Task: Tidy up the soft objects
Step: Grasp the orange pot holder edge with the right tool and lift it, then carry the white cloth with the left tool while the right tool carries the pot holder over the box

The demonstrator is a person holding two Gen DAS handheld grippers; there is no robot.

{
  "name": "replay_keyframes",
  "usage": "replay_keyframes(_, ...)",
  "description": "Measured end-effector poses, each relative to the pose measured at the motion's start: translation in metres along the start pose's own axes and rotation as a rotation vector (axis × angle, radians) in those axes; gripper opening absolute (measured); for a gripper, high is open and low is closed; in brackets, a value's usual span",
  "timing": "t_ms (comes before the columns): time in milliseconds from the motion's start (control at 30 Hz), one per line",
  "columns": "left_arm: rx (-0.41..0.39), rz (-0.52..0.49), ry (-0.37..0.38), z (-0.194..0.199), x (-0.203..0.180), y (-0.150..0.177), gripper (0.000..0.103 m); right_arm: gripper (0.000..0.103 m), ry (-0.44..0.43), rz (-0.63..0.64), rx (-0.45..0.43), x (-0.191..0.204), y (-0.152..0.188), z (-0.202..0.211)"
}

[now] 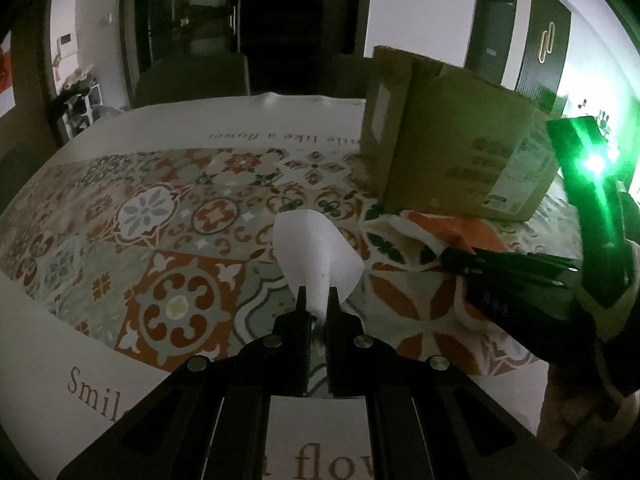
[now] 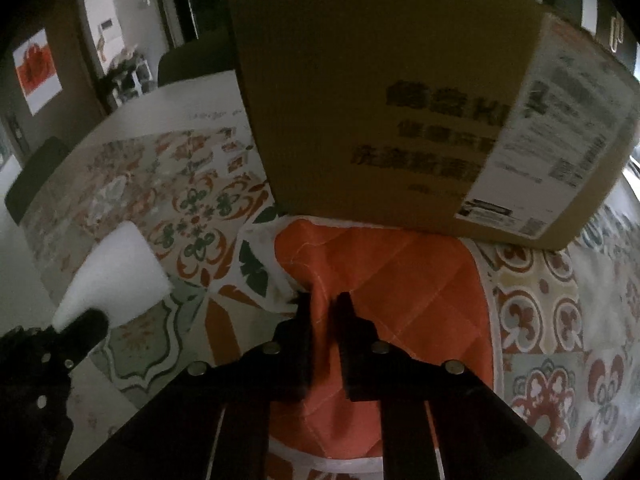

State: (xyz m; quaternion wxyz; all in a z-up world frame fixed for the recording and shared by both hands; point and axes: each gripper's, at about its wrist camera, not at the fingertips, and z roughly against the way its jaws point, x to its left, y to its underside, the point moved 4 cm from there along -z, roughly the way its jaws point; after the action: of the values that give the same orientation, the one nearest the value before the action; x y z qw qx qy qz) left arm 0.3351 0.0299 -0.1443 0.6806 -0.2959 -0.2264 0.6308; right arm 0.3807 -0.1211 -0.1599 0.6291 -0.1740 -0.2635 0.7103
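Pinched in the left gripper (image 1: 317,294), foam (image 1: 318,250) hangs mid-tabletop (image 1: 120,208); right gripper (image 2: 325,300) clamps the orange cloth (image 2: 400,280) before the box (image 2: 360,100). Best lift slowly, keeping folds bunched.

A table under a patterned orange-and-green tile-print tablecloth (image 1: 168,240) carried a brown cardboard box (image 2: 380,120) and, just before it, an orange quilted cloth (image 2: 420,288).

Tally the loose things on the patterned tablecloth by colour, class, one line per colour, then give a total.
White: 1, the white foam piece
Orange: 1, the orange quilted cloth
Brown: 1, the cardboard box
Total: 3
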Motion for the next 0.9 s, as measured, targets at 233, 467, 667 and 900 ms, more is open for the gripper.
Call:
replay_keyframes(233, -0.019, -0.018, 0.029, 0.015, -0.017, -0.008, 0.008, 0.013, -0.013, -0.017, -0.069, -0.011, -0.001, 0.04)
replay_keyframes(467, -0.055, -0.05, 0.06, 0.042, -0.04, -0.018, 0.008, 0.013, -0.025, -0.048, -0.132, -0.026, -0.001, 0.084)
replay_keyframes(667, -0.1, -0.065, 0.077, 0.067, -0.056, -0.029, 0.008, 0.013, -0.028, -0.064, -0.189, -0.034, -0.003, 0.118)
replay_keyframes(900, -0.156, -0.083, 0.086, 0.092, -0.071, -0.045, 0.008, 0.013, -0.035, -0.076, -0.257, -0.038, -0.009, 0.152)
